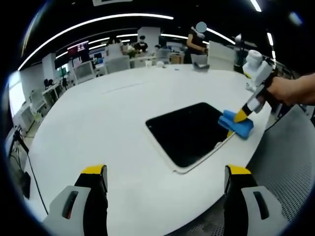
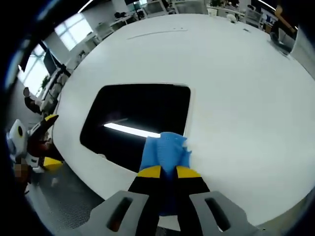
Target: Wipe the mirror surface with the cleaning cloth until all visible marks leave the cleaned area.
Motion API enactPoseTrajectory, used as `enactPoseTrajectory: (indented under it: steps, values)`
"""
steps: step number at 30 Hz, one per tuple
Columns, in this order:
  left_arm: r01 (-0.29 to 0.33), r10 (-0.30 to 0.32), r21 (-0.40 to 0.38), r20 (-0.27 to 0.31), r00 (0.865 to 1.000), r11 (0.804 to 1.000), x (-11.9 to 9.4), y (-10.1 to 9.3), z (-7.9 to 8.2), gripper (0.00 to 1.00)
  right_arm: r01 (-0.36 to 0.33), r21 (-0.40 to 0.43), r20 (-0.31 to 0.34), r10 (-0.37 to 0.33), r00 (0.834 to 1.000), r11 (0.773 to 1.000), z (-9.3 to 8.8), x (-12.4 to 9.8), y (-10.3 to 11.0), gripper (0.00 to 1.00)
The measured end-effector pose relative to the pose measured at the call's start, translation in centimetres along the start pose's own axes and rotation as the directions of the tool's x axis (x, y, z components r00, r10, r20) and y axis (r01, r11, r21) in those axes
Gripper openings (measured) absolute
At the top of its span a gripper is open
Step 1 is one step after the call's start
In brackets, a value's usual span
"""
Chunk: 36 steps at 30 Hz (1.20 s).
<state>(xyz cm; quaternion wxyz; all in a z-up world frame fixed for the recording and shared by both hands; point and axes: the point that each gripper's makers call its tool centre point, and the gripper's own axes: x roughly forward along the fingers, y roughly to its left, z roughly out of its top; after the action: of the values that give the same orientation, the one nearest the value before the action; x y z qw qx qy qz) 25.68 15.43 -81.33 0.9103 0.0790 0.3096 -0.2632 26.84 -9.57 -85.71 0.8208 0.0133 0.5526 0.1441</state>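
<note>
- Left gripper point(image 1: 165, 184): fingers spread wide with nothing between them, hovering above the white surface point(image 1: 108, 128) on the near side of the mirror, well short of its edge.
- Mirror point(image 1: 189, 132): dark rectangular pane with rounded corners and a pale frame, lying flat on the surface close to its rounded edge. In the right gripper view, mirror point(image 2: 138, 118) reflects a bright strip of ceiling light.
- Cleaning cloth point(image 1: 236, 124): blue, folded, resting on the mirror's corner nearest the right gripper, part on the glass and part over the frame. Seen from the right gripper view, cloth point(image 2: 165, 152) overlaps the mirror's near corner and the white surface point(image 2: 236, 88) beside it.
- Right gripper point(image 2: 167, 172): fingers closed on the cloth's near end, yellow tips pinching the fabric. Same gripper point(image 1: 241, 117) seen from the left gripper view, tip pressed down at the cloth, held by a person's hand point(image 1: 290, 91).
- Progress, as a judgement: cloth in contact at one corner, rest of the pane away from the cloth not under it. No marks discernible on the dark glass at this sharpness, so cleaned versus uncleaned area cannot be told apart. Likely early or mid-wipe; passes across the remaining glass look still due.
- Beyond the mirror: office desks and people in the background.
</note>
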Motion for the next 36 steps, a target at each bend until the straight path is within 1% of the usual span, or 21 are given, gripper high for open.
enactPoseTrajectory:
  steps: [5,11,16,22,36]
  values:
    - [-0.006,0.006,-0.008,0.0,1.0,1.0,0.0,0.2,0.0,0.99,-0.008,0.012,-0.007,0.008,1.0,1.0,-0.5,-0.1,0.2,0.04]
    - [-0.001,0.001,0.006,-0.009,1.0,1.0,0.0,0.0,-0.1,0.99,-0.008,0.011,-0.015,0.008,1.0,1.0,-0.5,-0.1,0.1,0.04]
    - [0.002,-0.002,0.002,-0.001,1.0,1.0,0.1,0.0,0.0,0.99,-0.012,0.011,-0.008,0.012,1.0,1.0,-0.4,-0.1,0.1,0.04]
    - [0.004,-0.004,0.012,-0.008,1.0,1.0,0.1,-0.1,-0.1,0.99,-0.004,0.005,-0.008,0.004,1.0,1.0,-0.4,-0.1,0.2,0.04]
    - [0.006,-0.006,0.02,-0.014,1.0,1.0,0.0,-0.2,-0.2,0.99,-0.011,0.003,-0.015,0.012,1.0,1.0,-0.4,0.0,1.3,0.04]
